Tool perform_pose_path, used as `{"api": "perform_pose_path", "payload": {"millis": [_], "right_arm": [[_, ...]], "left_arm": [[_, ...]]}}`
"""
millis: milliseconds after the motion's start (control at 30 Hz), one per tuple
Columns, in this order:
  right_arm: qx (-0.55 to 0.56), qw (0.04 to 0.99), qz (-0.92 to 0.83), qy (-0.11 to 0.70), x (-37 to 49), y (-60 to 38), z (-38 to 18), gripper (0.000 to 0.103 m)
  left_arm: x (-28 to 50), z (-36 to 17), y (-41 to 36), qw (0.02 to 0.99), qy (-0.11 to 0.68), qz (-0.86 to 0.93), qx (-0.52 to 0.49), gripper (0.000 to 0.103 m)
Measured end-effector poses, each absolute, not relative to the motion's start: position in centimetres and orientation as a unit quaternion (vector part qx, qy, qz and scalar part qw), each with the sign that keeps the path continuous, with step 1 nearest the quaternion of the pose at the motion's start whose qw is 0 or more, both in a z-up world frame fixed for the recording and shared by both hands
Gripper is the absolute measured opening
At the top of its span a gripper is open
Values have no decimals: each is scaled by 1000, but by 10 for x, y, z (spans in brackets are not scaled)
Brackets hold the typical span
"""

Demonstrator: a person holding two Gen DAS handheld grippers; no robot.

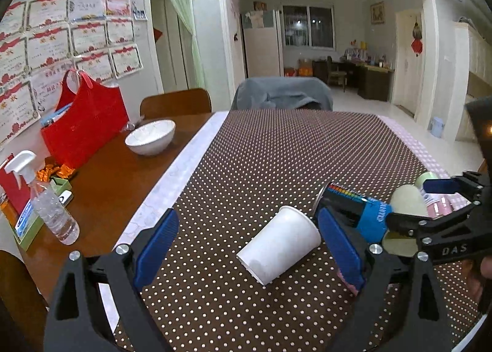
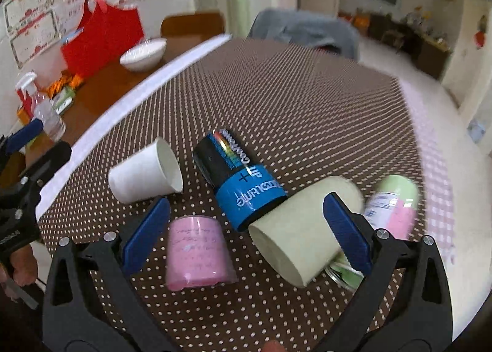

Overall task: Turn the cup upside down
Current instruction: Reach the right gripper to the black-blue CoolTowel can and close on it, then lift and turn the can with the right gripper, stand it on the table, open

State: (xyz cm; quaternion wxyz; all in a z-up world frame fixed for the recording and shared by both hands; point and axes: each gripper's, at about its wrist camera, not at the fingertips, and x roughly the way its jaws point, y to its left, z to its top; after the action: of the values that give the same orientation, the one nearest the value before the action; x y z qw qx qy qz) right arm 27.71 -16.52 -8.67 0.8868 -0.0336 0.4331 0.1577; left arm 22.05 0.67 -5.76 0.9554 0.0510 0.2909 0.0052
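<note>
Cups: one white [image 1: 279, 243], one pink [image 2: 196, 252], one green [image 2: 303, 229].

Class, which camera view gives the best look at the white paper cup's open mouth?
The right wrist view: the white paper cup lies on its side with its open mouth facing that camera. The left wrist view shows the cup's closed base and side, between the left tool's fingers.

Two low wrist views, shared tabletop [image 1: 276, 152].

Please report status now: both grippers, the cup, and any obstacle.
Left gripper open, white paper cup lying on its side between the fingers. Right gripper open, empty. Blue-black can lies close beside the cup.
</note>
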Motion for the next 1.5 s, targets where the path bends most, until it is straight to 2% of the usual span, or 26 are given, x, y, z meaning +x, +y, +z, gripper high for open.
{"api": "perform_pose_path", "payload": {"millis": [433, 500, 533, 567, 1033, 1200, 1500], "right_arm": [[-127, 809, 225, 528, 346, -121, -134, 97], [-131, 802, 231, 535, 351, -118, -139, 87], [-132, 799, 230, 540, 353, -117, -142, 74], [-131, 799, 230, 540, 354, -117, -143, 73], [-19, 828, 240, 506, 353, -148, -120, 66], [-19, 831, 236, 504, 346, -154, -119, 66], [-77, 801, 221, 551, 349, -137, -136, 66]], "left_arm": [[254, -80, 10, 943, 331, 6, 45, 91], [256, -81, 9, 942, 333, 5, 45, 91], [256, -81, 9, 942, 333, 4, 45, 91], [256, -81, 8, 942, 333, 4, 45, 91], [230, -66, 10, 949, 313, 11, 43, 91], [214, -61, 9, 952, 302, 13, 46, 91], [199, -55, 10, 956, 290, 10, 47, 91]]}}
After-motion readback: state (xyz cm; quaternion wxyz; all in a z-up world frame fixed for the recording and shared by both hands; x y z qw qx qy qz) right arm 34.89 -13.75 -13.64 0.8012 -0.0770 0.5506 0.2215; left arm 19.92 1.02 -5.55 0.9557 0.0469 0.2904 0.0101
